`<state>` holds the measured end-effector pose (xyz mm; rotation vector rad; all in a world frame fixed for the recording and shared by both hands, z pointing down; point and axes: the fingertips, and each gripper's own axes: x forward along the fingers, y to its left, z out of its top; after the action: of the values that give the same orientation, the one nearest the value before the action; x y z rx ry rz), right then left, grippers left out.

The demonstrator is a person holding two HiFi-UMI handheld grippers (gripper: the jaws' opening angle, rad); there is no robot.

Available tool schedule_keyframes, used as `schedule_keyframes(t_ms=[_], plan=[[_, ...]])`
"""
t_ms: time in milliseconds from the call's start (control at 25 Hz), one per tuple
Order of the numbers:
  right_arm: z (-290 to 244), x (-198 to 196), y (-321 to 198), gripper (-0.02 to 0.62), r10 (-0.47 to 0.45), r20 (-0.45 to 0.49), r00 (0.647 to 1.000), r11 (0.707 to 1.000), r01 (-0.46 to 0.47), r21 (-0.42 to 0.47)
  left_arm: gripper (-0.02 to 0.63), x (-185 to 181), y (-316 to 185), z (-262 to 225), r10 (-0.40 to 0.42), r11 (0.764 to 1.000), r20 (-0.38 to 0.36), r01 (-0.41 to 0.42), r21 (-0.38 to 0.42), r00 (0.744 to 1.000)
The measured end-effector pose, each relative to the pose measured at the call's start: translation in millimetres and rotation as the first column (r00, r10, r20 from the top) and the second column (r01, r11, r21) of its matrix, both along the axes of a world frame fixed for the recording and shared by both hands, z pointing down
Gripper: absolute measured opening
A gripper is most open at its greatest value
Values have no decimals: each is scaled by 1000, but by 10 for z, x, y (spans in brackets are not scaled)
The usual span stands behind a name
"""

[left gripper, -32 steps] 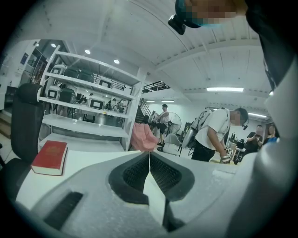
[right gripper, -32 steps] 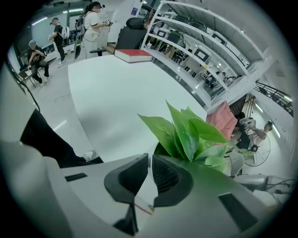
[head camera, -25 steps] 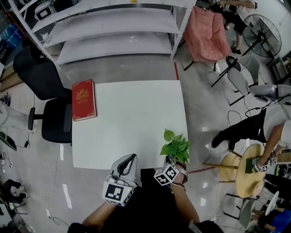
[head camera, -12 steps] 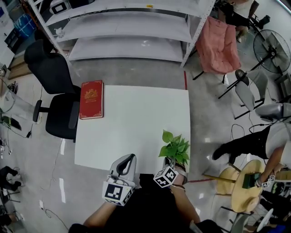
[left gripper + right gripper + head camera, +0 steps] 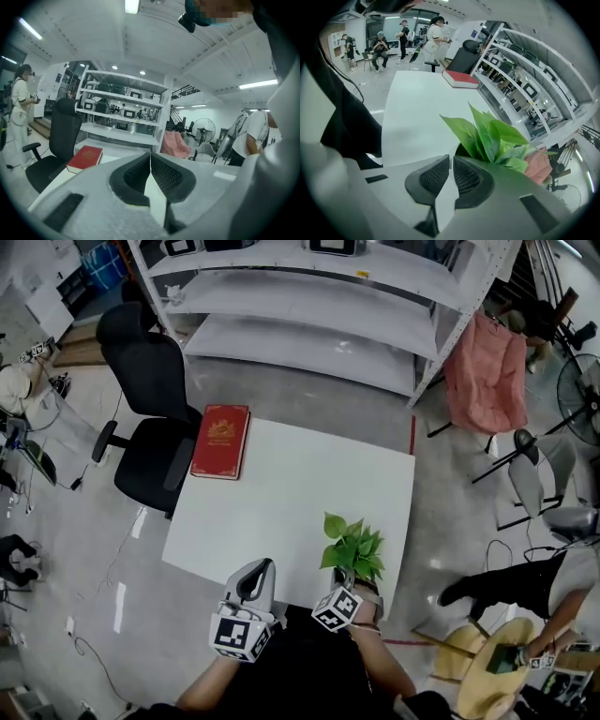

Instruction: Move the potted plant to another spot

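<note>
A black office chair (image 5: 141, 427) stands on the floor just off the desk's (image 5: 281, 493) left side. A red hardcover book (image 5: 221, 442) lies flat on the desk's far left corner, w/ its long side along the left edge. The rest of the white top is bare up to the plant.

The left gripper (image 5: 150, 157) hovers at the desk's near edge, approx. at the middle, close to the person's body. Its fingers (image 5: 133, 176) are clenched, tips touching, and there is nothing btw. them. The view along them goes over the desk toward the book.

The right gripper (image 5: 451, 158) is at the desk's near right corner. Its fingers (image 5: 471, 178) are clenched to a thin slit and grasp the potted plant (image 5: 352, 547) low at the rim. The pot itself is hidden under the fingers and the leaves. The plant stands upright at the desk's near edge, close to the right corner, well apart from the book. Its green leaves rise just behind the fingertips.

Beyond the desk's far edge stands a grey shelving rack (image 5: 309, 306). To the desk's right, on the floor, is a chair w/ pink cloth (image 5: 486, 371).
</note>
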<state>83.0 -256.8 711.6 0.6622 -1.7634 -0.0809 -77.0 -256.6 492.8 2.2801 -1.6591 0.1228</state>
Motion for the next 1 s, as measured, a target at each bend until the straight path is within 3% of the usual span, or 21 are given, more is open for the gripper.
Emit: schedule_keyframes(t_ms=[200, 400, 680, 1000], plan=[[-83, -286, -14, 32, -80, 25, 996, 997, 80, 6, 20, -308, 60, 9, -88, 996, 31, 87, 3, 996], [-121, -565, -141, 32, -123, 33, 992, 992, 122, 22, 20, -623, 29, -37, -166, 986, 17, 165, 25, 986], [-195, -938, -281, 32, -131, 22, 991, 991, 130, 37, 20, -1068, -115, 77, -166, 986, 16, 166, 25, 986], [-221, -1401, -481, 32, -105, -6, 994, 994, 105, 24, 20, -1502, -460, 101, -89, 996, 13, 89, 28, 996]])
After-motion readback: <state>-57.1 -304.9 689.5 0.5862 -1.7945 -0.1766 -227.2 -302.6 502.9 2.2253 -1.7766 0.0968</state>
